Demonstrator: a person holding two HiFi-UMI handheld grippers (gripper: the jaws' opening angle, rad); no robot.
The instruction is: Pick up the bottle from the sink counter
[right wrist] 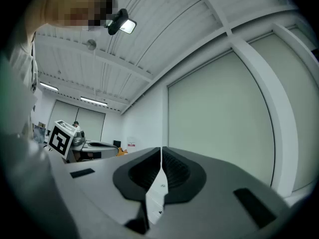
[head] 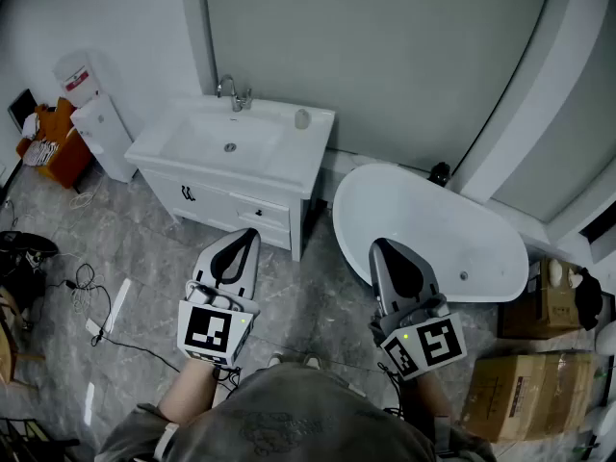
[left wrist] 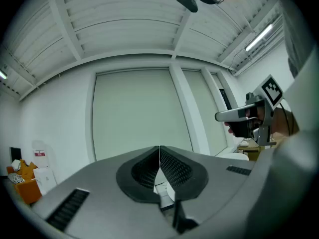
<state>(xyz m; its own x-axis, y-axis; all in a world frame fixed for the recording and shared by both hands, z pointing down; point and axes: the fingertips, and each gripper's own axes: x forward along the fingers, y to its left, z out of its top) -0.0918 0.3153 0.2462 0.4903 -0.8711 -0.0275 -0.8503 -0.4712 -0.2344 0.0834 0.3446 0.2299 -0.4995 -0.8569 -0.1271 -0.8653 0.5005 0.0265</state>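
A small pale bottle [head: 302, 118] stands upright on the right part of the white sink counter [head: 289, 157], to the right of the faucet [head: 233, 93]. Both grippers hover over the floor in front of the vanity, well short of the bottle. My left gripper [head: 252, 232] points toward the vanity's right corner, and its jaws are shut with nothing between them [left wrist: 159, 148]. My right gripper [head: 378, 243] is over the near rim of the bathtub, also shut and empty [right wrist: 161, 149]. The bottle shows in neither gripper view.
A white bathtub [head: 433, 229] lies right of the vanity. A water dispenser [head: 101, 133] and an orange cabinet [head: 58, 147] stand at the left wall. Cardboard boxes [head: 525, 393] sit at the lower right. Cables [head: 87, 296] trail on the grey tile floor at left.
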